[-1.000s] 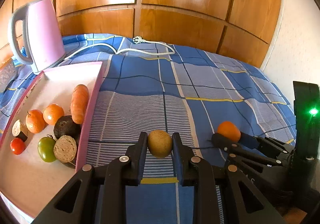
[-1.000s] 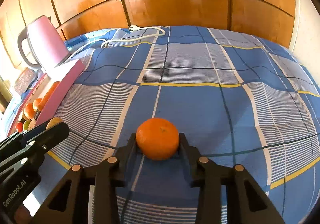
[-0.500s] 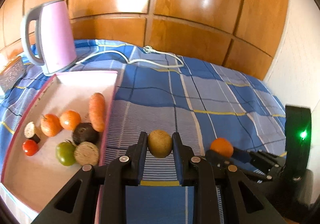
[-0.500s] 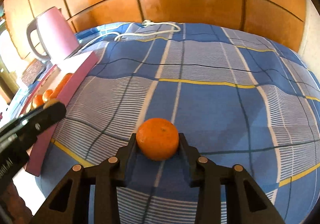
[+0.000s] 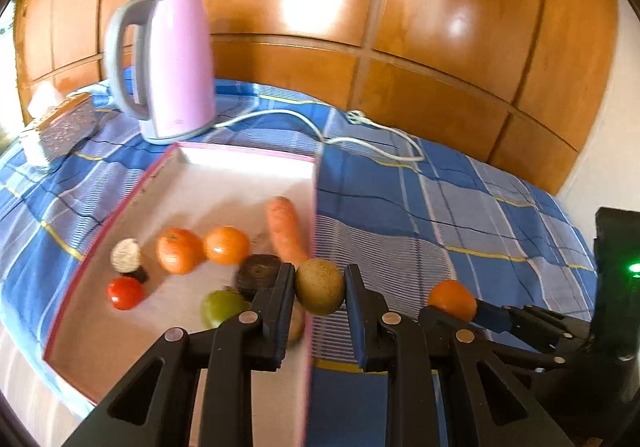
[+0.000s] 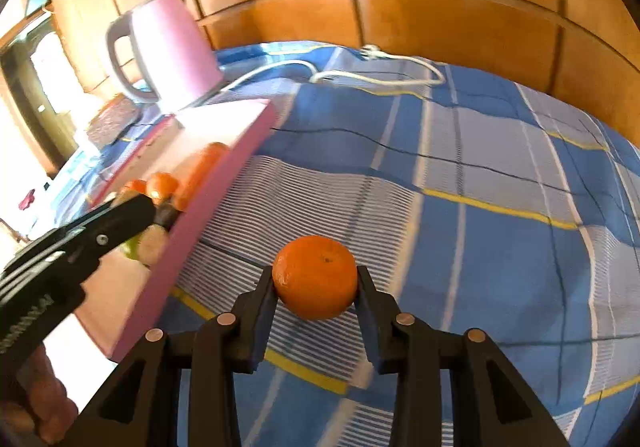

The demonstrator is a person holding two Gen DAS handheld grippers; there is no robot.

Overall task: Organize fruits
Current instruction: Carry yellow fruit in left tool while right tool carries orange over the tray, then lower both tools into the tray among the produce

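Left tongs (image 5: 320, 287) clamped on a brown kiwi (image 5: 320, 286) above the pink tray's (image 5: 256, 154) right wall, right tongs (image 6: 316, 279) gripping a mandarin (image 6: 315, 277) over the checked blue cloth (image 6: 480, 175).

Left gripper (image 5: 320, 289) and right gripper (image 6: 315, 279) were held side by side, angled downward, each clamped on a round fruit.

blurred white lettering on left hand-held gripper (image 6: 132, 207), unreadable
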